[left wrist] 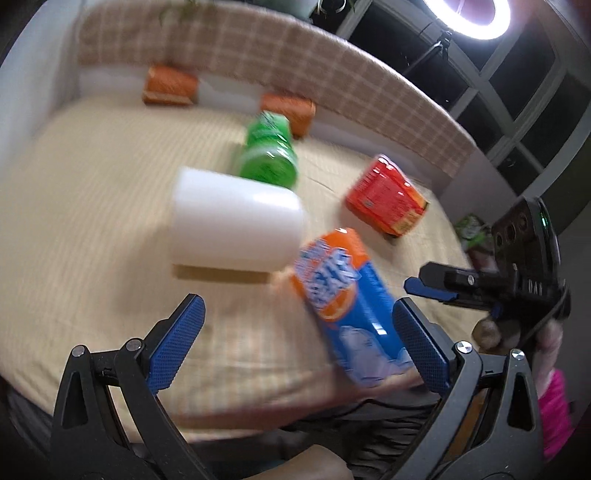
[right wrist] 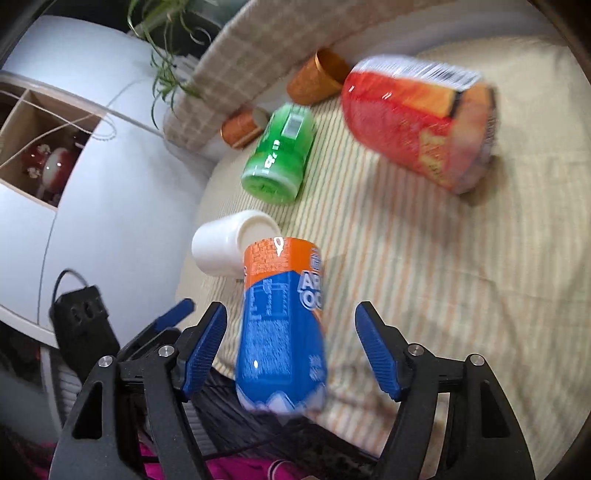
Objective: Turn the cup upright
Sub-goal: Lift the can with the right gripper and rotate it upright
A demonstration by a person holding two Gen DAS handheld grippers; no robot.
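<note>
A plain white cup (left wrist: 236,221) lies on its side on the checked tablecloth (left wrist: 92,206); in the right wrist view (right wrist: 229,242) its flat base faces me. My left gripper (left wrist: 299,328) is open and empty, a short way in front of the cup. My right gripper (right wrist: 291,341) is open, its jaws on either side of a blue and orange cup (right wrist: 282,325) lying on its side, not touching it. That cup also shows in the left wrist view (left wrist: 351,306), and the right gripper (left wrist: 424,286) is at its right.
A green cup (right wrist: 280,155) and a red cup (right wrist: 421,122) lie on their sides farther back. Two orange cups (right wrist: 317,77) (right wrist: 242,127) lie by the checked backrest (left wrist: 295,55). A ring light (left wrist: 469,18) stands at the far right. The table's near edge is just below the grippers.
</note>
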